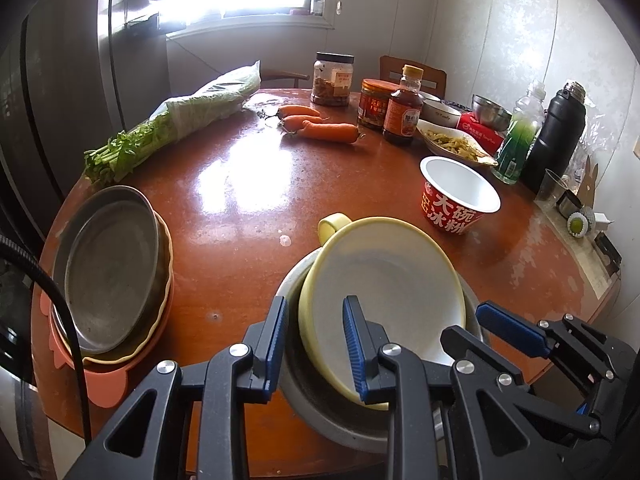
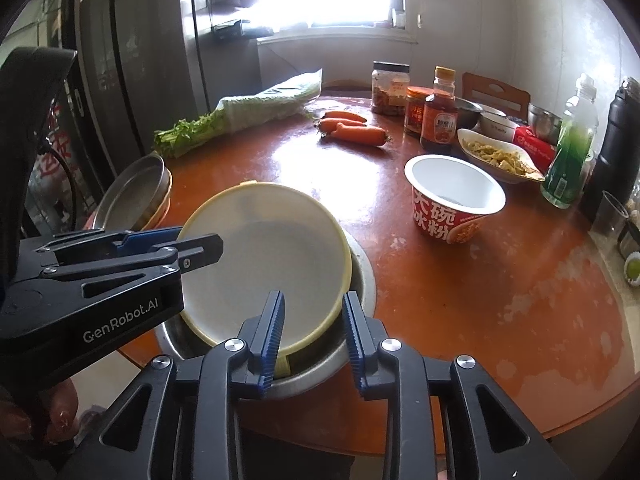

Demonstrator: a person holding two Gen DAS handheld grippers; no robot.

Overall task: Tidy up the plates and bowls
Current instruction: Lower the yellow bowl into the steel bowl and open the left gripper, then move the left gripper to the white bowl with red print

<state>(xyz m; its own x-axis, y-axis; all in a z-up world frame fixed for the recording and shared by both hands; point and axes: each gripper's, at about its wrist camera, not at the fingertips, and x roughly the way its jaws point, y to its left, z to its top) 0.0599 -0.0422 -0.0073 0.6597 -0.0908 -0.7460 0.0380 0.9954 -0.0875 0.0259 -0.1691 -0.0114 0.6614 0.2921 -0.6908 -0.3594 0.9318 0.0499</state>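
Note:
A pale yellow bowl (image 1: 384, 280) (image 2: 264, 256) with a side handle lies tilted inside a steel bowl (image 1: 308, 412) (image 2: 362, 276) near the front of the round brown table. My left gripper (image 1: 316, 346) (image 2: 188, 240) is shut on the yellow bowl's left rim, one pad inside and one outside. My right gripper (image 2: 314, 332) (image 1: 464, 322) straddles the opposite rim with its jaws slightly apart and the pads not pressing. To the left stands a stack of plates (image 1: 112, 272) (image 2: 132, 196), a metal pan on a yellow fluted dish on an orange plate.
A red-and-white paper bowl (image 1: 460, 200) (image 2: 456, 200) stands empty just right of the bowls. Carrots (image 1: 320, 124), bagged greens (image 1: 180, 120), jars, a sauce bottle (image 1: 404, 108) and a dish of food (image 1: 452, 142) crowd the far side. Bottles line the right edge.

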